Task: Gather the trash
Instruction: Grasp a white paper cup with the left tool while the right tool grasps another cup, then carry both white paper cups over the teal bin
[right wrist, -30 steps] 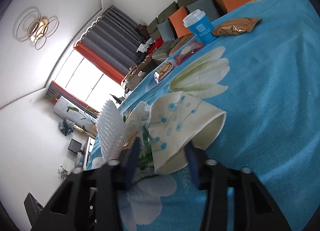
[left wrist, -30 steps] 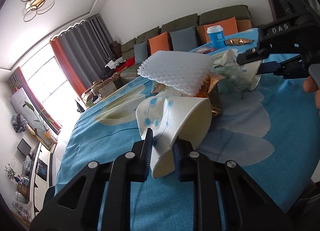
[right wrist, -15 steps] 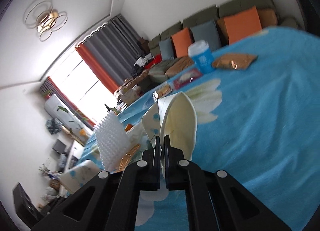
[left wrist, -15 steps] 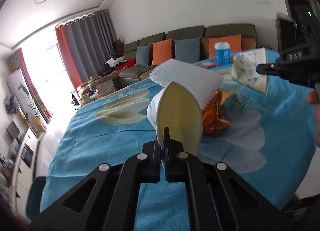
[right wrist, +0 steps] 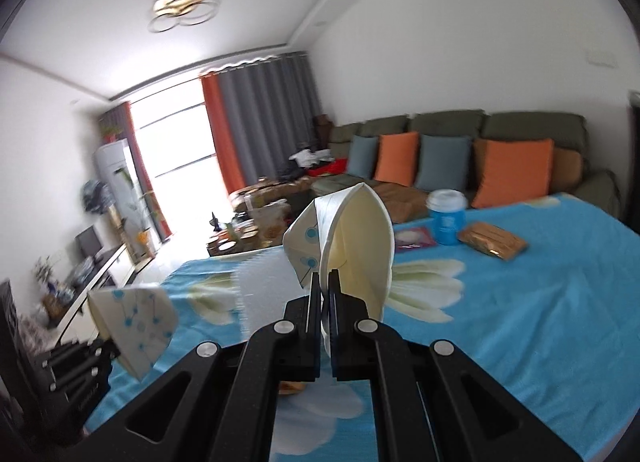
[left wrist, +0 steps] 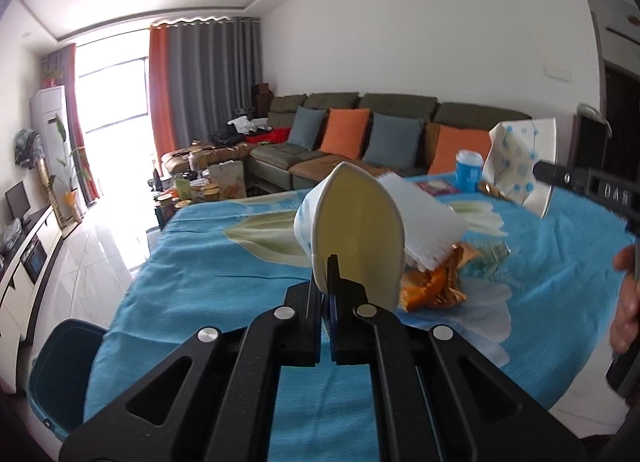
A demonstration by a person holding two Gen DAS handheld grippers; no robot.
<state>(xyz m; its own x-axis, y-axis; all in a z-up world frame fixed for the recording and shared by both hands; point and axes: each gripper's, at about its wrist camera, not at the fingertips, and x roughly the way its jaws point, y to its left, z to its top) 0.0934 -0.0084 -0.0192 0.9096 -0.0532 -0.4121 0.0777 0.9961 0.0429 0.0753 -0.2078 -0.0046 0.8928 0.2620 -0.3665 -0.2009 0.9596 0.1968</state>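
Holding a squashed paper cup in your left gripper and another cup in your right gripper, both clamped flat on the rims, you are above the blue tablecloth. The teal bin sits low beside the table's left corner, nearer your left hand, so I would swing that cup down and left first.

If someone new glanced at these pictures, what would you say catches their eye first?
Probably the two squashed paper cups held up over the blue floral table: one cup is pinched flat in the left tool, the other cup in the right tool. Next, the white bumpy sheet lying on an orange wrapper mid-table, and the blue bin at the table's near left corner.
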